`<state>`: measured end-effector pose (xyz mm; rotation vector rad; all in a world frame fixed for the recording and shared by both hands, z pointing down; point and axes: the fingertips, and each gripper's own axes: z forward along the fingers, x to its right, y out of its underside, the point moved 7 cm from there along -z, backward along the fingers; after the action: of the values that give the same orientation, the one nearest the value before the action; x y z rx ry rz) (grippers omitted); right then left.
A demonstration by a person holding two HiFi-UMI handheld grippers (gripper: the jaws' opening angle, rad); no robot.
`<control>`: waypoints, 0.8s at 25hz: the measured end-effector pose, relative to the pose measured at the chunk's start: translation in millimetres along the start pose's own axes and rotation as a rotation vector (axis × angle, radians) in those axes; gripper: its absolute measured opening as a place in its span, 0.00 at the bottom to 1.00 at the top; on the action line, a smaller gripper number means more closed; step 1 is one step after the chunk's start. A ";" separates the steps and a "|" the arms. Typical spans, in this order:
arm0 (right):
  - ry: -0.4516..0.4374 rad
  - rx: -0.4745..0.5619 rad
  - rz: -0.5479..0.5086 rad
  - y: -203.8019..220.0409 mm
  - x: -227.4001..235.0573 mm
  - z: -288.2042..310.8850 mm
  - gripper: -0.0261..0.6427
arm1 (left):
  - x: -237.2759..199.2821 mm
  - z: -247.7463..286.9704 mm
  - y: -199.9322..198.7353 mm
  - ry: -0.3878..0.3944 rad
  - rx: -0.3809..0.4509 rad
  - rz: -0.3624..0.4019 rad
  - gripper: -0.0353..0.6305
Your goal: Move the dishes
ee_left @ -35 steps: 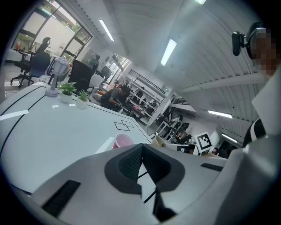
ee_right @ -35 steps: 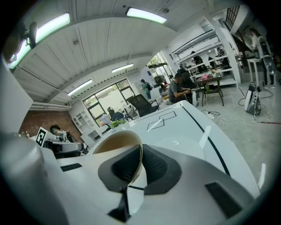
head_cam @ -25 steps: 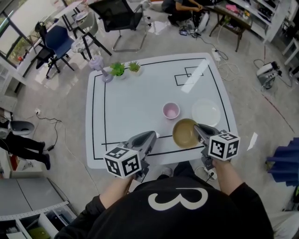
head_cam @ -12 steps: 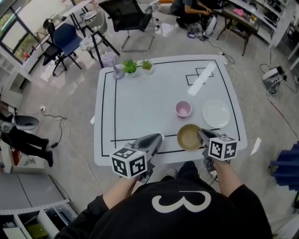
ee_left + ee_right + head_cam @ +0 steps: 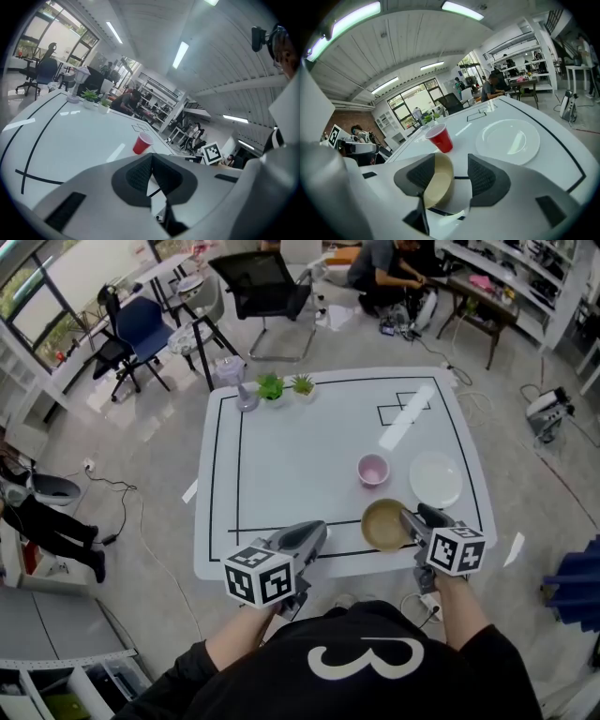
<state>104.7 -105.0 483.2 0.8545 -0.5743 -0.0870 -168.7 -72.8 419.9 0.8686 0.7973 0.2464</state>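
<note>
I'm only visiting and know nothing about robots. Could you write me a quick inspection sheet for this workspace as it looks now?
Surface: white table marked with black lines.
Job's things: tan bowl at the near edge; red cup and white plate just beyond it, standing apart.
Clutter: two potted plants and a lamp-like object at the far corner.
Grippers: left gripper shut, nothing in it; right gripper open, with the bowl's rim between its jaws.
Cables: nothing seen on the table; cables trail on the floor.
Surroundings: black chair, blue chair, shelves, a crouching person.
</note>
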 end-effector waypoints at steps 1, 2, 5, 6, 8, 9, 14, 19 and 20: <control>-0.004 0.017 -0.015 -2.4 -0.3 -4.9 0.37 | 2.1 0.1 -0.4 0.006 0.004 -0.004 0.06; -0.011 0.036 -0.030 -5.0 -1.0 -10.3 0.37 | 4.7 0.6 -0.8 0.013 0.008 -0.006 0.06; -0.059 0.107 -0.067 -12.9 -6.5 -30.2 0.32 | 16.4 0.8 -2.3 0.033 0.019 -0.002 0.06; -0.075 0.131 -0.079 -14.7 -9.0 -38.9 0.28 | 22.1 0.3 -2.8 0.037 0.023 0.004 0.06; -0.102 0.171 -0.103 -15.8 -13.1 -58.3 0.17 | 36.0 -0.9 -2.5 0.044 0.029 0.020 0.06; -0.116 0.186 -0.111 -15.7 -14.4 -67.9 0.12 | 43.6 -1.0 -2.1 0.047 0.033 0.028 0.06; -0.263 0.242 -0.121 -18.6 -26.1 -109.5 0.05 | 82.0 0.7 -1.9 0.065 0.054 0.074 0.06; -0.390 0.245 -0.209 -13.9 -48.9 -159.0 0.05 | 129.6 -2.8 3.7 0.111 0.081 0.127 0.06; -0.405 0.241 -0.234 -12.0 -54.1 -167.6 0.05 | 138.7 -5.4 6.1 0.121 0.084 0.139 0.06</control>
<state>146.4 18.4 364.1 1.1483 -0.8737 -0.4182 -75.8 3.2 349.8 0.9974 0.8652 0.3933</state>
